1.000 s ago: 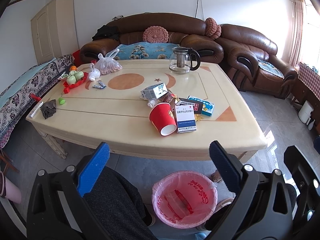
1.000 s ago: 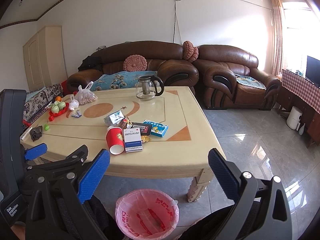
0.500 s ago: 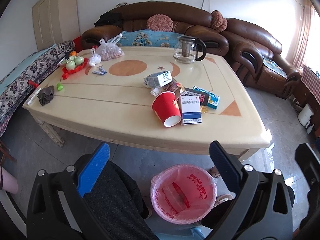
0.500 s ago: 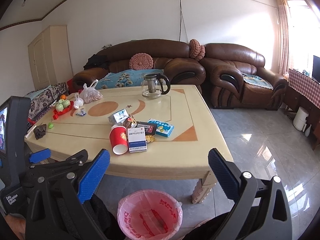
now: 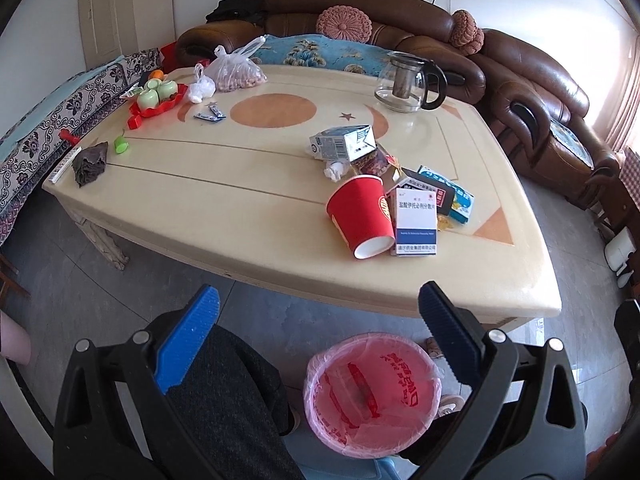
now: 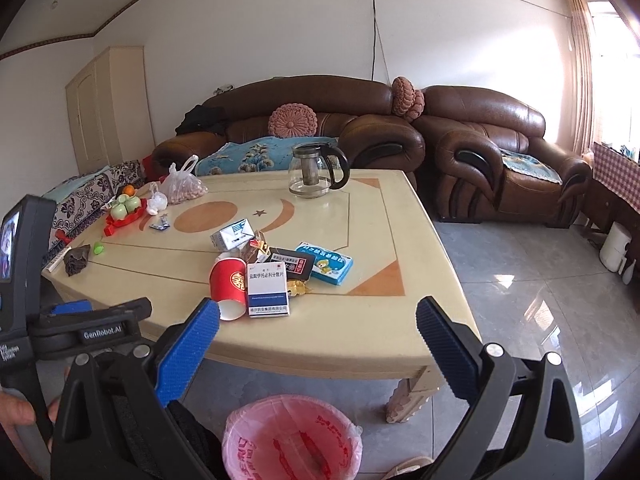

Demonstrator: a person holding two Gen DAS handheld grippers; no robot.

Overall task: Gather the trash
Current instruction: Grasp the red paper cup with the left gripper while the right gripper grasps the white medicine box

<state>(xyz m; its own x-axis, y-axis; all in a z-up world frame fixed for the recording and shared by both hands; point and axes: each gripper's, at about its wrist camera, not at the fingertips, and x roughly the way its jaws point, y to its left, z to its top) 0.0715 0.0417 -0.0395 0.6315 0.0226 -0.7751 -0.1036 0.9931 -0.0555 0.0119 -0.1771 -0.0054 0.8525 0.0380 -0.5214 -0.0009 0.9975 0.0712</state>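
Note:
A pile of trash lies on the cream table [image 5: 224,216] [image 6: 360,320]: a tipped red paper cup [image 5: 362,216] [image 6: 229,282], a white-and-blue medicine box [image 5: 415,222] [image 6: 267,289], a grey carton [image 5: 344,142] [image 6: 234,234], a black box [image 6: 290,266], a blue box [image 5: 460,198] [image 6: 325,266] and a crumpled tissue [image 5: 335,169]. A bin with a pink liner [image 5: 372,388] [image 6: 292,438] stands on the floor before the table. My left gripper [image 5: 318,316] is open and empty, short of the table's near edge. My right gripper [image 6: 318,326] is open and empty, also above the bin.
A glass teapot [image 5: 408,82] [image 6: 316,176] stands at the far side. A red tray of green cups [image 5: 158,98], plastic bags [image 5: 236,70], a dark cloth [image 5: 90,164] and a remote lie at the left. Brown sofas [image 6: 500,152] ring the table. A person's leg [image 5: 224,400] is below.
Both grippers have moved closer to the table, so the trash pile looks larger. The left view has tilted down. Both stay open and empty.

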